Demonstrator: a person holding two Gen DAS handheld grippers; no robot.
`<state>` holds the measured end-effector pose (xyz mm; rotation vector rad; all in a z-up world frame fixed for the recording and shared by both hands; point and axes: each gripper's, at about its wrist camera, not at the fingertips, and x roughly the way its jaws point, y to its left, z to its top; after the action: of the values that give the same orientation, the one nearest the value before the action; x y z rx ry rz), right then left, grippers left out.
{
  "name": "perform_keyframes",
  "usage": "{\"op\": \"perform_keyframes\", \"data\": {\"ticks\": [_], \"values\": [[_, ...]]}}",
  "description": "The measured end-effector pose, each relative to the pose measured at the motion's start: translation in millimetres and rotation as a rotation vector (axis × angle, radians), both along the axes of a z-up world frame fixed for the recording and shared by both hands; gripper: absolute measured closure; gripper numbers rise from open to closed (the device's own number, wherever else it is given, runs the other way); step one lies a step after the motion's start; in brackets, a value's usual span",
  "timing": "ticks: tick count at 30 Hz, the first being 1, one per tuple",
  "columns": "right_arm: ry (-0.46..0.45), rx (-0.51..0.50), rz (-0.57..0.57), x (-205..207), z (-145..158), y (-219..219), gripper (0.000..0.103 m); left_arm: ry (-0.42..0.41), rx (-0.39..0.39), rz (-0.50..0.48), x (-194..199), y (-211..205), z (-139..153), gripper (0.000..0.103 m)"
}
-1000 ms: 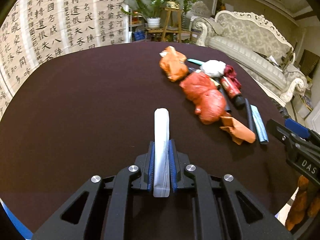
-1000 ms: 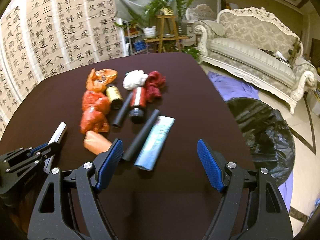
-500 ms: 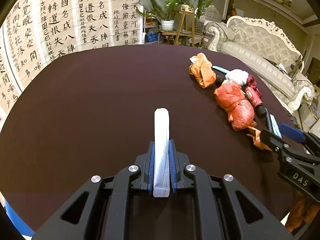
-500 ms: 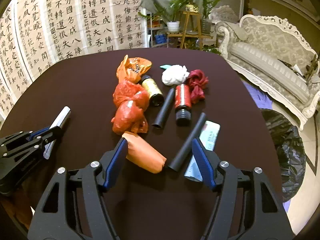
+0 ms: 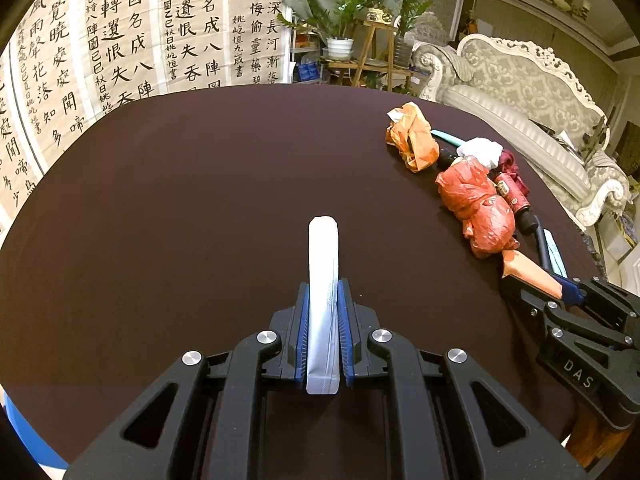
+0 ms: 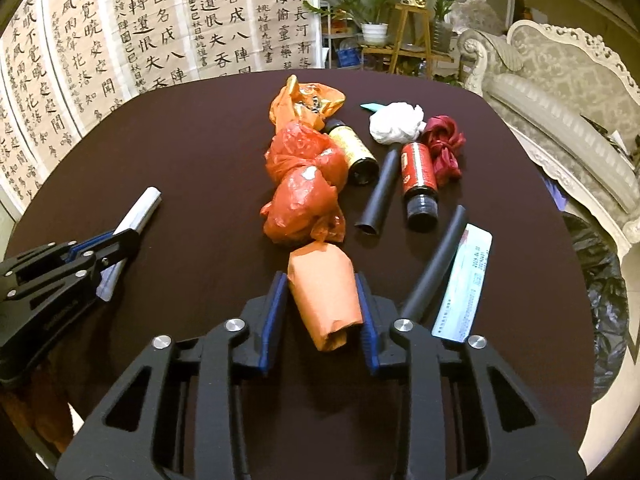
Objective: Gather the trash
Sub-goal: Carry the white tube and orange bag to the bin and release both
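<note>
My left gripper [image 5: 323,292] is shut on a flat white pouch [image 5: 323,264] and holds it over the dark round table [image 5: 180,200]; it also shows in the right wrist view [image 6: 120,240]. My right gripper [image 6: 322,292] is closed around an orange paper wad [image 6: 325,296], its blue pads touching both sides. Beyond it lie red plastic bags [image 6: 304,184], an orange bag [image 6: 304,100], a gold bottle [image 6: 356,152], a red bottle [image 6: 416,176], two black tubes [image 6: 380,196], a white tissue ball [image 6: 396,122], a red cloth [image 6: 444,148] and a silver-blue sachet [image 6: 466,280].
A black trash bag [image 6: 600,280] stands open on the floor to the right of the table. A pale ornate sofa [image 5: 520,112] is beyond it. Calligraphy sheets [image 5: 120,40] hang on the far left, with plants [image 5: 352,20] at the back.
My right gripper moved forward and left over the trash pile and closed its jaws onto the orange paper wad. My left gripper kept holding the white pouch and swung slightly left.
</note>
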<state>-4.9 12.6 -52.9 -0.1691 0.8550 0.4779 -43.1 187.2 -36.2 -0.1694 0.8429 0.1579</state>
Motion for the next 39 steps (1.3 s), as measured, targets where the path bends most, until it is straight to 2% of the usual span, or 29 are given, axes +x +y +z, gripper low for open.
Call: {"op": "perform_keyframes", "data": {"ticks": [7, 15, 28, 33, 39], "values": [[-0.025, 0.019, -0.006, -12, 9, -11, 0.073, -0.027, -0.012, -0.024, -7, -9, 11, 0.089], [-0.08, 0.052, -0.116, -20, 29, -58, 0.073, -0.072, -0.021, -0.114, -8, -42, 27, 0.089], [-0.168, 0.029, -0.45, -3, 38, -177, 0.072, -0.114, -0.019, -0.349, 27, -145, 37, 0.088], [-0.188, 0.022, -0.522, 9, 34, -210, 0.072, -0.131, 0.003, -0.432, 48, -192, 39, 0.088], [-0.164, 0.03, -0.587, 32, 17, -247, 0.072, -0.109, 0.033, -0.496, 73, -237, 30, 0.088]]}}
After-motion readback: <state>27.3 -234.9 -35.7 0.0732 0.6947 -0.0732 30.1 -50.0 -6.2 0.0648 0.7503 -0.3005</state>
